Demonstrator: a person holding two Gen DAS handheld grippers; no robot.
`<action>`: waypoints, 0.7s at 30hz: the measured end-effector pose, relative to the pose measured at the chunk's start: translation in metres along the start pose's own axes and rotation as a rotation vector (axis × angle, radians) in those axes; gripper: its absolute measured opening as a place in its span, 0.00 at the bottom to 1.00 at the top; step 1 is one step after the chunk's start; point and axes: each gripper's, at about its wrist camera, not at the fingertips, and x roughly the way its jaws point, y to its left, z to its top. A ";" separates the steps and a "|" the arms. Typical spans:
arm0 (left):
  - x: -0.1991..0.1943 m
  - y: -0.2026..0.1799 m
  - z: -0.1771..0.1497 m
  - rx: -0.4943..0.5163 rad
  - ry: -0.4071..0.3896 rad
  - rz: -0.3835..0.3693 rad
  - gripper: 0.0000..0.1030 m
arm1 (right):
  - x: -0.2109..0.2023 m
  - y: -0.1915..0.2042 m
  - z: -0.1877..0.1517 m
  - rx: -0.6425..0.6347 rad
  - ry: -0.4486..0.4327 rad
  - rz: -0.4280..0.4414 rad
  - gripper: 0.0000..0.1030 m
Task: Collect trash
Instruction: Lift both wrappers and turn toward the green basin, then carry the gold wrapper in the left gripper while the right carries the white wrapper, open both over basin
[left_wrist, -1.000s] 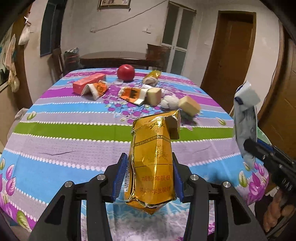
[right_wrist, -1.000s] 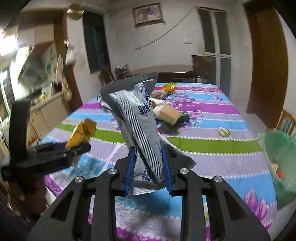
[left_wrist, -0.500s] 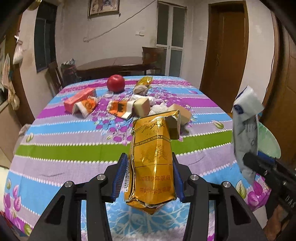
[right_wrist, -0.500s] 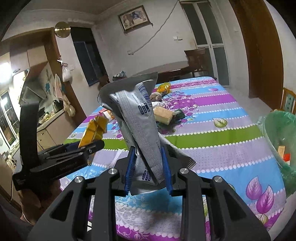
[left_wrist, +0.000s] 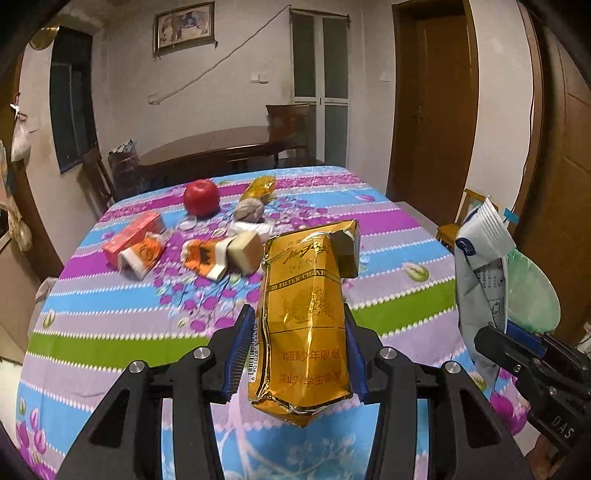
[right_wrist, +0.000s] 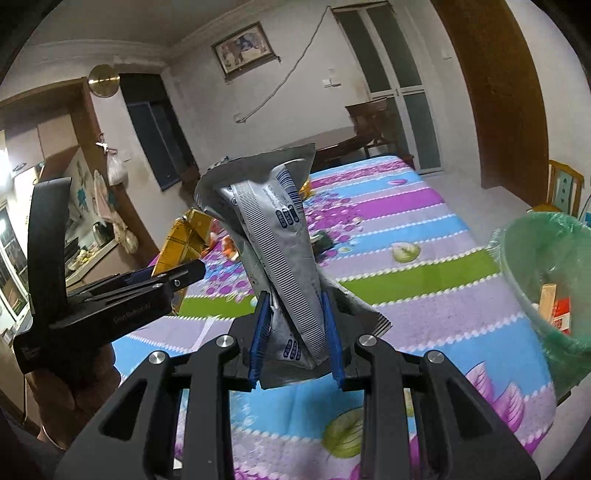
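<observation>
Left hand-held gripper (left_wrist: 299, 350) pinching gold cigarette pack (left_wrist: 306, 314); right hand-held gripper (right_wrist: 295, 332) clamped on silver wrapper (right_wrist: 280, 240), above surface (left_wrist: 110, 332).

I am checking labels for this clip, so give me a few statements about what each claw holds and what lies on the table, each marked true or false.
1. The left claw is shut on a gold cigarette pack. True.
2. The right claw is open and empty. False: it is shut on a crumpled silver wrapper.
3. A red apple sits on the tablecloth at its far end. True.
4. The green-lined trash bin is empty. False: some scraps already lie inside it.
5. The gold cigarette pack lies flat on the tablecloth. False: it is held up off the cloth between the claw's blue pads.
</observation>
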 end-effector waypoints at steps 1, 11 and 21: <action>0.002 -0.001 0.002 0.001 -0.002 -0.002 0.46 | 0.000 -0.003 0.002 0.002 -0.001 -0.007 0.26; 0.024 -0.035 0.033 0.066 -0.029 -0.024 0.46 | -0.011 -0.044 0.022 0.039 -0.046 -0.093 0.26; 0.040 -0.100 0.055 0.166 -0.049 -0.091 0.46 | -0.060 -0.099 0.046 0.076 -0.139 -0.249 0.26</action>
